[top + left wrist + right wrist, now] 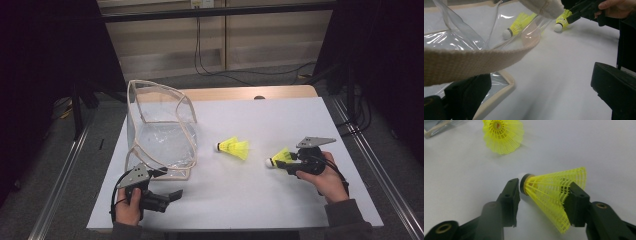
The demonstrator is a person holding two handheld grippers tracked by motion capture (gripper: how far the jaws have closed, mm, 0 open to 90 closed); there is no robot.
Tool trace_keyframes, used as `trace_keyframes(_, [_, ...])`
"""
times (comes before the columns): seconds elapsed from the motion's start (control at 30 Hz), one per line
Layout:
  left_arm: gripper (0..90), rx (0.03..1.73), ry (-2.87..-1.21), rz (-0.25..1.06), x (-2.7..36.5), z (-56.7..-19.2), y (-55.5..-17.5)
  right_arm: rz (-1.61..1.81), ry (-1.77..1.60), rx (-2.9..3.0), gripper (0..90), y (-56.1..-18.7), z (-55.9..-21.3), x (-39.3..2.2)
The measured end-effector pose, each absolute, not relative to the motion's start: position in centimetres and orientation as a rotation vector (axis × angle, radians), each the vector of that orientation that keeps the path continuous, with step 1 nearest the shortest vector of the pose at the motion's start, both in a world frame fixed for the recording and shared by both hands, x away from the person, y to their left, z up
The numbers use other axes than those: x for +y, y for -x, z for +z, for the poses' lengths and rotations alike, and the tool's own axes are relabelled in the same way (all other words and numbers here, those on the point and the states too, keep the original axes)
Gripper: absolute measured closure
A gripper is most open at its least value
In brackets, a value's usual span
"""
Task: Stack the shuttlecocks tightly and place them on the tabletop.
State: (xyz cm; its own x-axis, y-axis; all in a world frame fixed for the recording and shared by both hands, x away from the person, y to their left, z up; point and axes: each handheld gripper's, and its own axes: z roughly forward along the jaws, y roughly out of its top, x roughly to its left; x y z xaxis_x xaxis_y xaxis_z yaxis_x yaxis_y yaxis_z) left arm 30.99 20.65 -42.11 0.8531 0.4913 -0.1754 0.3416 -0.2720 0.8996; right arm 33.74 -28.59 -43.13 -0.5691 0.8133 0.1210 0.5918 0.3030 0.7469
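A yellow shuttlecock (554, 192) with a white cork tip lies on its side on the white table (280, 125), at the right (276, 158). My right gripper (543, 187) is shut on it: one pad sits against the dark band behind the cork, the other against the mesh skirt. From the left gripper view that same shuttlecock (562, 21) sits in the right gripper (579, 13). A second yellow shuttlecock (234, 147) lies free near the table's middle (502, 135). My left gripper (167, 182) stands open by the front corner of a clear plastic bag (160, 130), with the bag's beige strap (474, 62) crossing above one jaw.
The clear bag with beige trim stands open-sided at the table's left; its edge (501, 92) lies near my left jaws. Metal rails (65, 170) run along both sides of the table. A wooden strip (240, 93) borders the far edge.
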Motion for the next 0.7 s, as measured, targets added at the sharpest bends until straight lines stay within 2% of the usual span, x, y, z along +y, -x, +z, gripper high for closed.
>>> trace_keyframes(0.27, [3.1,0.624,-1.882,0.167,20.64,-42.1,-30.97,1.107,-1.208,2.35,67.1,-33.67,-43.36,-28.47])
trace_keyframes(0.47, [3.1,0.621,-1.885,0.167,20.65,-42.08,-30.98,1.148,-1.183,2.37,87.2,-33.64,-43.49,-28.41])
trace_keyframes(0.7, [3.1,0.624,-1.881,0.169,20.62,-42.07,-30.95,1.201,-1.208,2.317,87.9,-33.77,-43.43,-28.27])
